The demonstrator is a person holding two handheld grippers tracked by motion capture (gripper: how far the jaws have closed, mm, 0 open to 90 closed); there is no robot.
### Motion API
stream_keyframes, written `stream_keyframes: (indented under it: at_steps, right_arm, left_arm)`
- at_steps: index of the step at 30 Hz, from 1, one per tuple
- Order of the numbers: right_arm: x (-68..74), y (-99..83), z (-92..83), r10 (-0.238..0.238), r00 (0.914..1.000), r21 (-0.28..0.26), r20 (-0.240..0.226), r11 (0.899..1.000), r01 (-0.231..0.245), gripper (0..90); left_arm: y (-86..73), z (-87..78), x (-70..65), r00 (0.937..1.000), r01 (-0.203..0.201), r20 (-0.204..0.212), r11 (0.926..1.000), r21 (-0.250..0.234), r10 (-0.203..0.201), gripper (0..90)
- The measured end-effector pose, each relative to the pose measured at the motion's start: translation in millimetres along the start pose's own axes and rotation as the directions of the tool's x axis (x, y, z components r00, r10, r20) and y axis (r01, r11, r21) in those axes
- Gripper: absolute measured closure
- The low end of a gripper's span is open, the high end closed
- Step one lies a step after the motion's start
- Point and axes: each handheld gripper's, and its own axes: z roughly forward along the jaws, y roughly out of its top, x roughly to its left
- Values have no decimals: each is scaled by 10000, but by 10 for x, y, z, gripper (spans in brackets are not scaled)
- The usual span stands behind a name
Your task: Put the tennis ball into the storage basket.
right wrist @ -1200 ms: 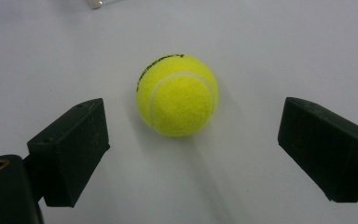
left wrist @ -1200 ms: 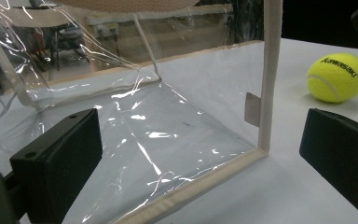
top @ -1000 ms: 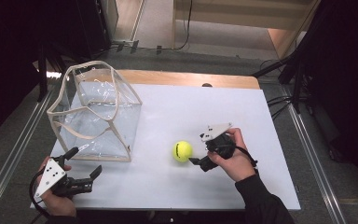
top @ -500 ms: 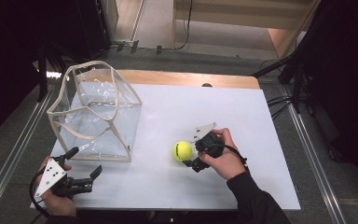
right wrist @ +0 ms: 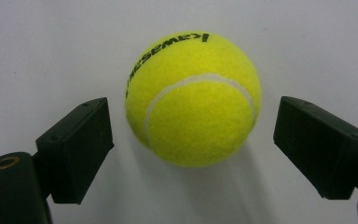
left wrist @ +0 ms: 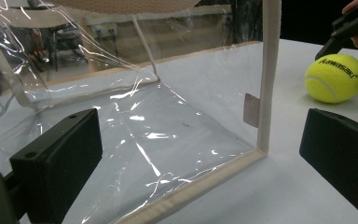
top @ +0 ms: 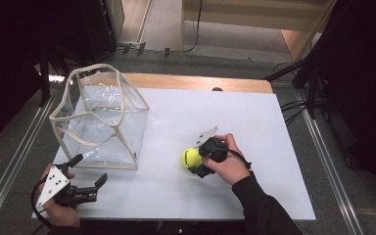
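Observation:
A yellow tennis ball [top: 191,157] lies on the white table [top: 254,122], right of centre. My right gripper [top: 197,162] reaches it from the right. In the right gripper view the ball [right wrist: 193,98] sits between the two black jaws of the right gripper [right wrist: 193,128], with a gap on each side; the jaws have just been closing and do not touch it. My left gripper [top: 91,169] rests open at the front left, pointing at the clear bag [top: 103,117]. In the left gripper view the left gripper [left wrist: 200,140] holds nothing, and the bag's corner [left wrist: 261,116] and the ball [left wrist: 334,78] are ahead.
The clear plastic bag with cream trim stands upright and open-topped at the table's left. A wooden strip [top: 196,82] runs along the table's far edge. Dark stands and cables surround the table.
My right gripper has moved left and down to the ball, so its jaws now straddle it. The left gripper has stayed still.

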Motion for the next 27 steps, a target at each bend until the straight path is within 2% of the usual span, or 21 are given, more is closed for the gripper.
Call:
stream_keyframes:
  at_steps: [4,8,21,27]
  right_arm:
    - [-2,24,42,-9,9998,56,-173,10000,10,106]
    - [-8,51,103,43,9999,283,-91,9996,-40,108]
    - [11,101,189,-27,9999,439,-129,9990,33,124]
    - [6,103,197,-64,9999,447,-107,9990,69,204]
  left_arm:
    - [0,-1,0,10000,-4,0,10000,-2,4,0]
    - [1,0,0,10000,-6,-2,10000,-4,6,0]
    - [2,-2,2,10000,12,-22,10000,-4,-12,0]
    - [3,-7,1,10000,23,-57,10000,19,-23,0]
